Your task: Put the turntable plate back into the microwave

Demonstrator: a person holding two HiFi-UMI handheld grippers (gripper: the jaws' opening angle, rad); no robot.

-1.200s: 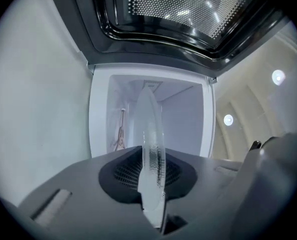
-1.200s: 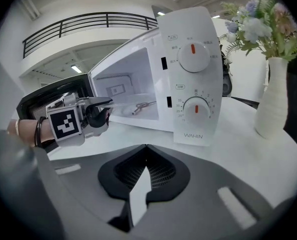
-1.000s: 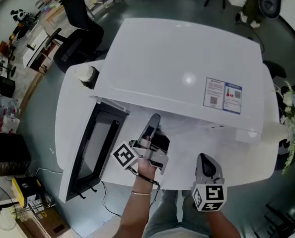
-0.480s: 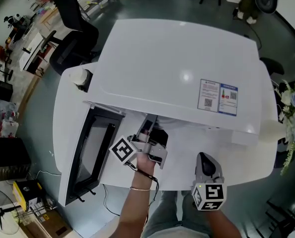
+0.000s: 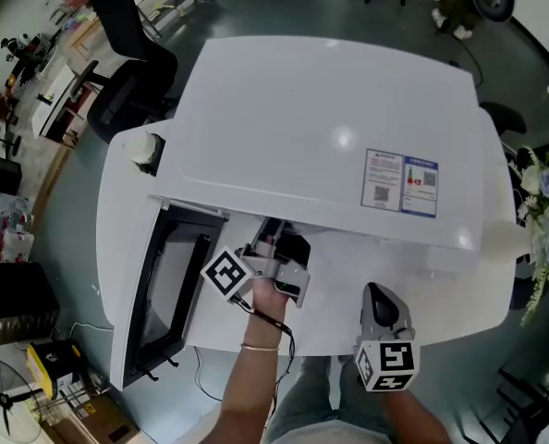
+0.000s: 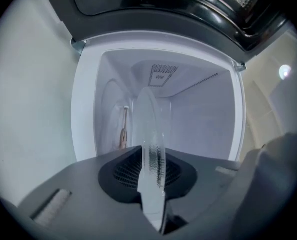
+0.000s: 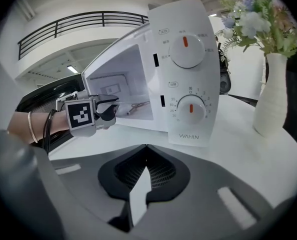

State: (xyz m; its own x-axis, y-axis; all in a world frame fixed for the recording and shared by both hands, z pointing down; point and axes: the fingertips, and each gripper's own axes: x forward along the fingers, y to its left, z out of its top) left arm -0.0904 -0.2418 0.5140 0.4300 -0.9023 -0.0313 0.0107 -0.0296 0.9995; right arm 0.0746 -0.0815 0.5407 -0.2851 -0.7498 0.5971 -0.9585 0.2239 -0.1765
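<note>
Left gripper [image 5: 273, 237], clamped on the turntable plate [image 6: 149, 134], edges forward, microwave [image 6: 203, 119] cavity now just ahead, so insertion looks close.

Clear textured glass turntable plate [image 6: 151, 149], glossy white microwave [image 5: 330, 128], smooth white tabletop [image 7: 248, 151]

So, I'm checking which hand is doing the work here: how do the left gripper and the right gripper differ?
The left gripper's jaws are shut on the glass turntable plate's rim; the right gripper's jaws are together on nothing. The left gripper sits at the open microwave's mouth, looking into the cavity; the right gripper hangs back over the table's near edge, facing the control panel. Both carry a marker cube.
</note>
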